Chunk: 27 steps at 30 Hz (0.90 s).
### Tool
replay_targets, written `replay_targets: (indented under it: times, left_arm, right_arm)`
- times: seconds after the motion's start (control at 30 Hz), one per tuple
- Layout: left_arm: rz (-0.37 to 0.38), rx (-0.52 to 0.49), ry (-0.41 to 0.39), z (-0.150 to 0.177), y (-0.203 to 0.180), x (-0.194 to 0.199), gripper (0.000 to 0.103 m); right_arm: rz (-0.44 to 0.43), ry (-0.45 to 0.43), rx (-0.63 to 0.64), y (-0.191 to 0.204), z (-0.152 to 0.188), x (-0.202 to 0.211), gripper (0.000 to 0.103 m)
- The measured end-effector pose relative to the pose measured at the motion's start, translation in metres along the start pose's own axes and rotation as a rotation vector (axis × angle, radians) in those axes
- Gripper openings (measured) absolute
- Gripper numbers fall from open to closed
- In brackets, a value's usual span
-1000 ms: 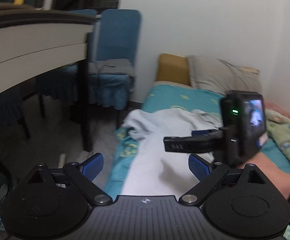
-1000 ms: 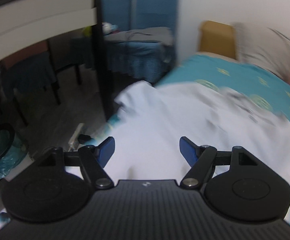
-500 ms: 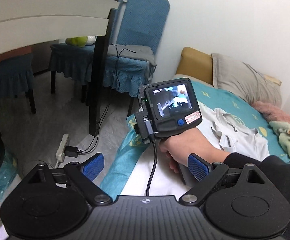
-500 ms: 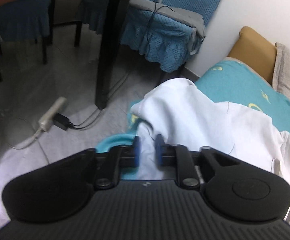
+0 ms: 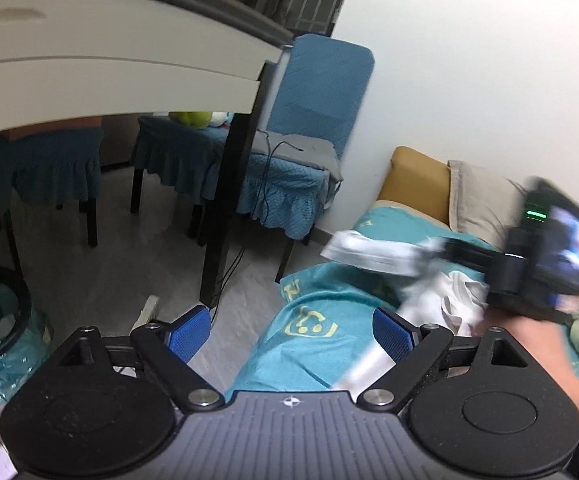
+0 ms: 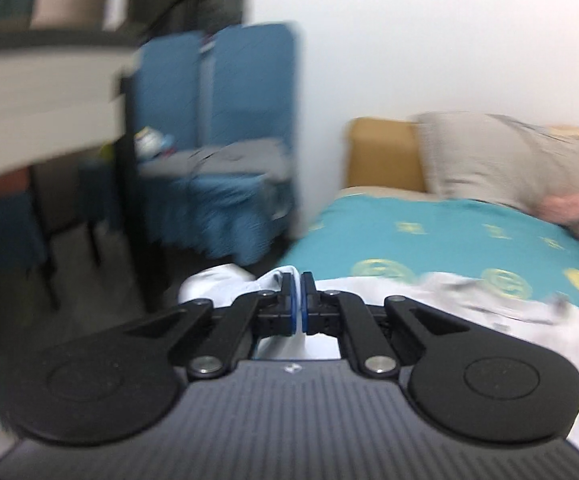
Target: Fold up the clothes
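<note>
Since a moment ago, the right tongs (image 6: 299,308) have closed from apart onto a fold of the white cotton garment (image 6: 489,320), lifting it off the teal patterned bed (image 6: 449,232). Left tongs (image 5: 293,334) hang wide apart, holding nothing. No writing is legible.

Bed (image 6: 469,236) w/ teal sheet: white shirt (image 6: 489,320), beige pillow (image 6: 505,160), pink+green blankets at far edge.
</note>
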<state>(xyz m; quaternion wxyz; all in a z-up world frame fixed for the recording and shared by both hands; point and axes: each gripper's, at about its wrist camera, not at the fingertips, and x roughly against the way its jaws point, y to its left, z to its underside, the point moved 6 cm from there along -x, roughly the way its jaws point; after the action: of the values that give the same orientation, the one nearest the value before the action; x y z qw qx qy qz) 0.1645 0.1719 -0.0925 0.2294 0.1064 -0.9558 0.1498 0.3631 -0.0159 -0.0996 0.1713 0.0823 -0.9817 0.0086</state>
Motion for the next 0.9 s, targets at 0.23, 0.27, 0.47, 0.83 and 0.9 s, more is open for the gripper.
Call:
replay_targets:
  times: [0.23, 0.27, 0.47, 0.83, 0.9]
  left_arm:
    - [0.034, -0.085, 0.026, 0.008, -0.026, 0.0, 0.09]
    - [0.041, -0.098, 0.033, 0.011, -0.03, 0.001, 0.09]
    - [0.062, -0.146, 0.045, 0.017, -0.044, -0.001, 0.09]
    - [0.042, -0.146, 0.093, 0.025, -0.046, -0.017, 0.09]
    - [0.032, -0.144, 0.099, 0.025, -0.044, -0.02, 0.09]
  right_arm:
    - [0.22, 0.158, -0.185, -0.134, 0.053, 0.039, 0.007]
    - [0.231, 0.19, -0.193, -0.147, 0.063, 0.044, 0.007]
    - [0.184, 0.213, -0.019, -0.155, 0.078, 0.071, 0.011]
    - [-0.228, 0.158, 0.398, -0.03, 0.07, 0.05, 0.067]
    - [-0.237, 0.24, 0.469, -0.019, 0.082, 0.031, 0.067]
